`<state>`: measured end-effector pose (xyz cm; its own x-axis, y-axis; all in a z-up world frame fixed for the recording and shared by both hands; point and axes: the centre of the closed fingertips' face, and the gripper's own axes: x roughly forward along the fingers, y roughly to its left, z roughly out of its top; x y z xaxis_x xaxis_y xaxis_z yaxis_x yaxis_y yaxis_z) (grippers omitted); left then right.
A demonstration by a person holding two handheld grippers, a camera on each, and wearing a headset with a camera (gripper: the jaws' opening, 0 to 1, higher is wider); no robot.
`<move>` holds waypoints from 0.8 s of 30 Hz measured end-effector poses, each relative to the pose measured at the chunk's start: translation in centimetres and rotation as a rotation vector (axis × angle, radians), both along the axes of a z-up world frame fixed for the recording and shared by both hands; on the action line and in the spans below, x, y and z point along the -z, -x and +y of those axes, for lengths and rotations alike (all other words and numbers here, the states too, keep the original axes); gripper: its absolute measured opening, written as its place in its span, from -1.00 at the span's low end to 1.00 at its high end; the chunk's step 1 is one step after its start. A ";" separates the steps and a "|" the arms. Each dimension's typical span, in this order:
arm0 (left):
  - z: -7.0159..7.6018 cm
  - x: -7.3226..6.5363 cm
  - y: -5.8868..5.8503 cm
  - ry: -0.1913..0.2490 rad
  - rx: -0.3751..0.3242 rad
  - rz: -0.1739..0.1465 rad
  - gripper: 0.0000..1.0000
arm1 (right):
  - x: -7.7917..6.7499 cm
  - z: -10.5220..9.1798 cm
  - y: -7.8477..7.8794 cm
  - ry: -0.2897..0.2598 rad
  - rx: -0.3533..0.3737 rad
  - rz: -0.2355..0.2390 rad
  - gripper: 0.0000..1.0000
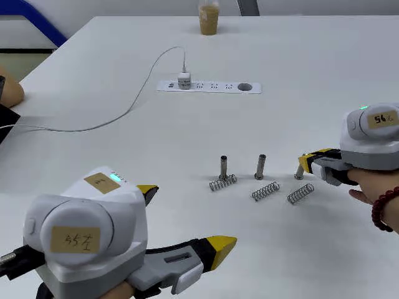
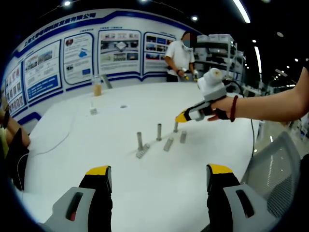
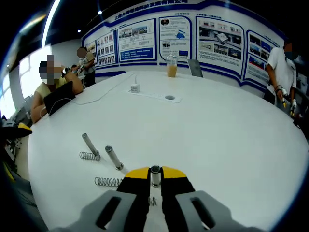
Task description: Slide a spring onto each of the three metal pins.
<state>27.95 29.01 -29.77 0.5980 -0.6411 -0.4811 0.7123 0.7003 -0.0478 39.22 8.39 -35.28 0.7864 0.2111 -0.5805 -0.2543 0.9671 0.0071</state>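
1. The right claw [image 3: 155,178] has its yellow tips closed tight on the top of the gripped pin [image 3: 155,170], which stands upright on the white table [image 3: 217,135].
2. In the head view the right claw [image 1: 310,163] reaches in from 3 o'clock, with the gripped pin [image 1: 299,172] under its tips.
3. The near spring [image 1: 300,194] lies flat on the table just beside the gripped pin, at its 6 o'clock, and is not on it.
4. At 9 o'clock of the gripped pin the middle pin [image 1: 260,166] stands upright and bare. The middle spring [image 1: 265,190] lies flat at its 6 o'clock.
5. Further toward 9 o'clock stands the last pin [image 1: 223,167], also bare, with the last spring [image 1: 222,182] lying against its foot.
6. The left claw [image 1: 187,218] is at 7 o'clock of the pins and well apart from them. Its jaws are spread wide and nothing is between the tips.
7. Out at 12 o'clock a power strip [image 1: 209,86] lies on the table with a white charger [image 1: 184,80] plugged in. Its cable [image 1: 134,103] trails toward 9 o'clock.
8. A cup [image 1: 209,17] of brown drink stands at the far edge.
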 end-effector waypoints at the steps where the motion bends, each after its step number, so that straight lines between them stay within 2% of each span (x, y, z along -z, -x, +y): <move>1: 0.0 0.0 0.0 -0.002 0.000 0.000 0.64 | 0.0 -0.1 0.0 0.003 -0.001 0.001 -0.82; 8: 0.0 0.1 -0.1 -0.005 0.000 -0.001 0.62 | 0.0 -0.1 0.1 -0.021 0.005 0.011 -0.81; 12: 0.0 -0.1 -0.1 -0.012 0.010 -0.015 0.54 | -0.2 0.0 0.4 -0.019 0.000 -0.001 -0.74; 24: 0.4 0.0 -0.9 -0.039 0.020 -0.034 0.47 | -2.3 0.4 1.5 -0.056 -0.033 -0.071 -0.44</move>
